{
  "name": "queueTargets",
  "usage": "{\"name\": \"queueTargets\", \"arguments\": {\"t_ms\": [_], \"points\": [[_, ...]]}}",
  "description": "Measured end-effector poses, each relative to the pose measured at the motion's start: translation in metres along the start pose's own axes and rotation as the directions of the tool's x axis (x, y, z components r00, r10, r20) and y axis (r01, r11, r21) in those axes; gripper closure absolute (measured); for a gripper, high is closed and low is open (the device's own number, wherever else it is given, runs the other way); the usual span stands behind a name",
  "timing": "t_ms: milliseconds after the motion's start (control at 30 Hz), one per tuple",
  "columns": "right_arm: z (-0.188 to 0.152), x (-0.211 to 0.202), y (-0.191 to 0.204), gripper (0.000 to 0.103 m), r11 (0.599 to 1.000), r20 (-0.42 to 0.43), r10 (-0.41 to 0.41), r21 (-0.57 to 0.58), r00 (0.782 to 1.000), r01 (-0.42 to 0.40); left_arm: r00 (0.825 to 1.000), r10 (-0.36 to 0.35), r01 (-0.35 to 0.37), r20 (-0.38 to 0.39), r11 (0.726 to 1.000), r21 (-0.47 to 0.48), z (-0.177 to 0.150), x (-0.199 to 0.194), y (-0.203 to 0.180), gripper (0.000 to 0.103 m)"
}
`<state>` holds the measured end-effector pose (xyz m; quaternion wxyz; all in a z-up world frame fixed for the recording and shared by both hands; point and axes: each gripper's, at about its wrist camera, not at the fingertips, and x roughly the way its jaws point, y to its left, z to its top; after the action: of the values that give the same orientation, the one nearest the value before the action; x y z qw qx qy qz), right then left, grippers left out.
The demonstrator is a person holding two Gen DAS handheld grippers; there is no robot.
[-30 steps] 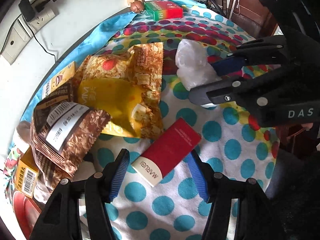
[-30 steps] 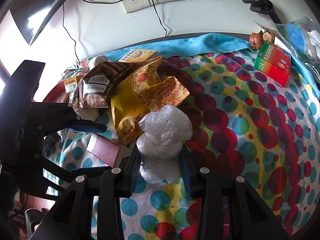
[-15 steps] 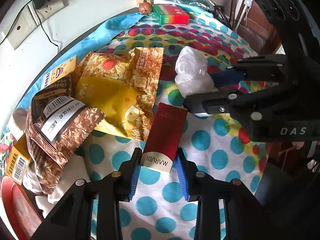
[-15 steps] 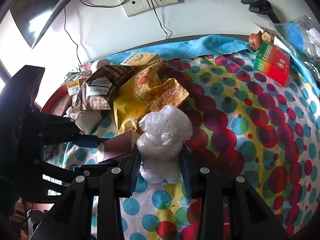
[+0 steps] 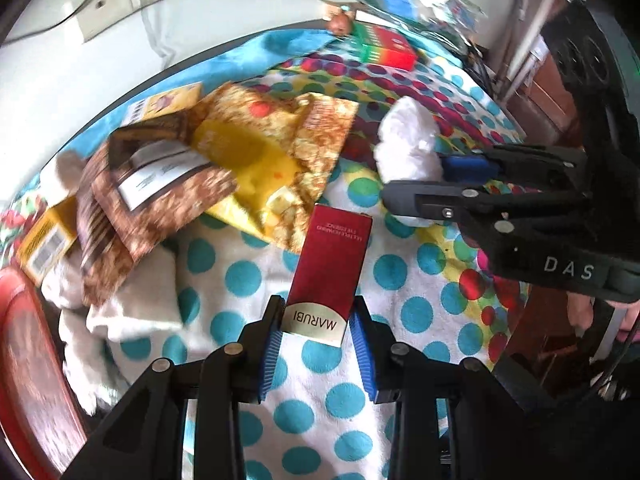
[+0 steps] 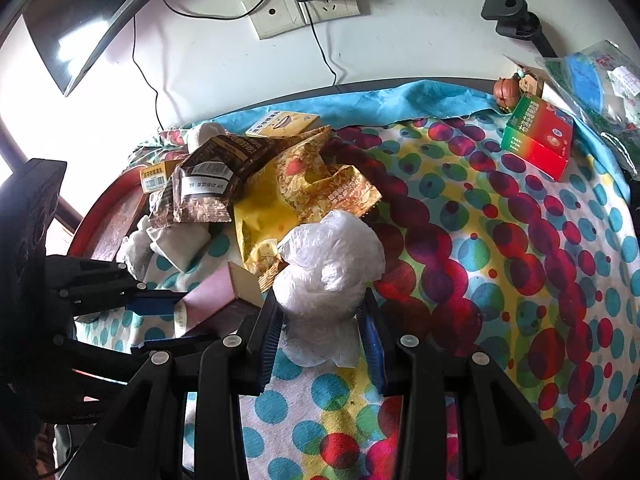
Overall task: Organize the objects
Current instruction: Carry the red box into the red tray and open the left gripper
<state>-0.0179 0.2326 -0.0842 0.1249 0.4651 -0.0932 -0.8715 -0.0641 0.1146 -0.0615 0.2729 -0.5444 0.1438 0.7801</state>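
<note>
My left gripper [image 5: 316, 320] is shut on a long red box marked MARUBI [image 5: 330, 264], holding its white end, lifted a little off the dotted cloth [image 5: 240, 280]. The box also shows in the right wrist view [image 6: 216, 304]. My right gripper [image 6: 320, 320] is shut on a crumpled clear plastic bag [image 6: 328, 264], which shows as a white lump in the left wrist view [image 5: 408, 140]. The two grippers are side by side, right one to the right of the box.
A yellow snack bag [image 6: 304, 188], a brown snack bag [image 6: 208, 180] and yellow boxes [image 6: 280, 122] lie piled at the back left. A red-green box [image 6: 536, 136] stands at the back right. A red tray rim [image 5: 24, 360] is at the left. Wall sockets [image 6: 304, 12] are behind.
My left gripper closed on the red box, turned it lengthwise and lifted it slightly, swinging right. The right gripper kept hold of the plastic bag, almost still.
</note>
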Motion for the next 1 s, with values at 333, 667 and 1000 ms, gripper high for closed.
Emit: {"name": "queueTargets", "arguments": {"t_ms": [333,667,1000], "points": [[0.003,-0.006,0.017,0.067,0.999,0.003,-0.019,-0.027,1.0,0.019,0.992,0.106,-0.094,0.061,0.98,-0.174,-0.025,-0.031,0.016,0.07],[0.005,-0.01,0.031,0.067,0.998,0.005,-0.033,-0.051,0.999,0.033,0.972,0.211,-0.163,0.106,0.924,-0.347,-0.069,-0.08,0.057,0.07],[0.001,-0.013,0.025,0.067,0.996,-0.001,-0.077,-0.037,0.997,0.077,0.945,0.3,-0.194,0.135,0.84,-0.508,-0.104,-0.115,0.112,0.069]]}}
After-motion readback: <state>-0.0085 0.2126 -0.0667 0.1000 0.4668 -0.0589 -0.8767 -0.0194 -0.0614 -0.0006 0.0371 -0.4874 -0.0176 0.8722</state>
